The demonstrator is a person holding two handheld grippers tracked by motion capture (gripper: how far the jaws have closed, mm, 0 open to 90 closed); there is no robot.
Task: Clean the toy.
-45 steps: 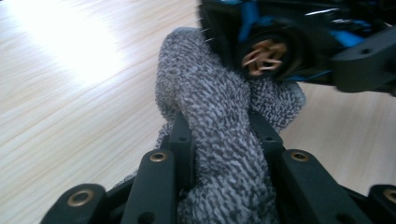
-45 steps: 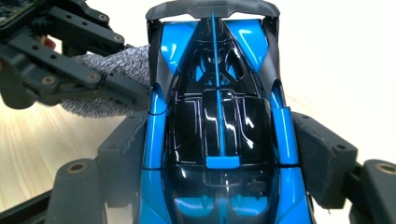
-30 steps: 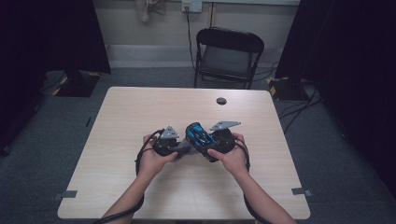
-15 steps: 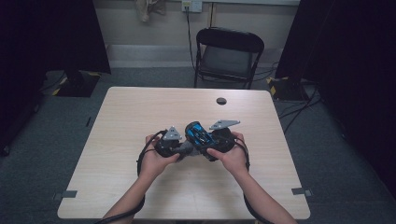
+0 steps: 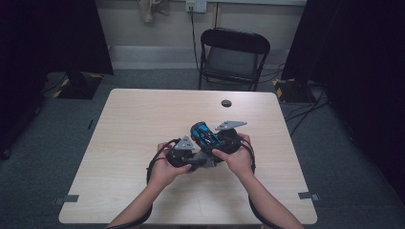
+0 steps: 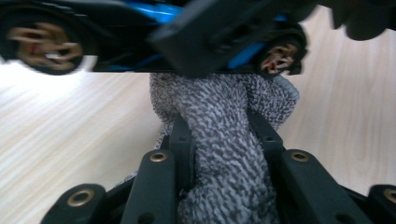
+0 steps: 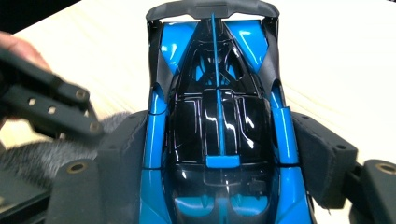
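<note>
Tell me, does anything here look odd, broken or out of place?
Nothing looks damaged or spilled. The blue and black toy car sits clamped in the right gripper, lifted off the wooden table, while the left gripper presses a fuzzy grey cloth against its side.

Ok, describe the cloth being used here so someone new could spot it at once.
On the light wooden table, look near the front edge where the two hands meet. The grey speckled cloth is pinched in the left claw and sits right under the blue and black toy car; it is the only soft, fuzzy thing there.
</note>
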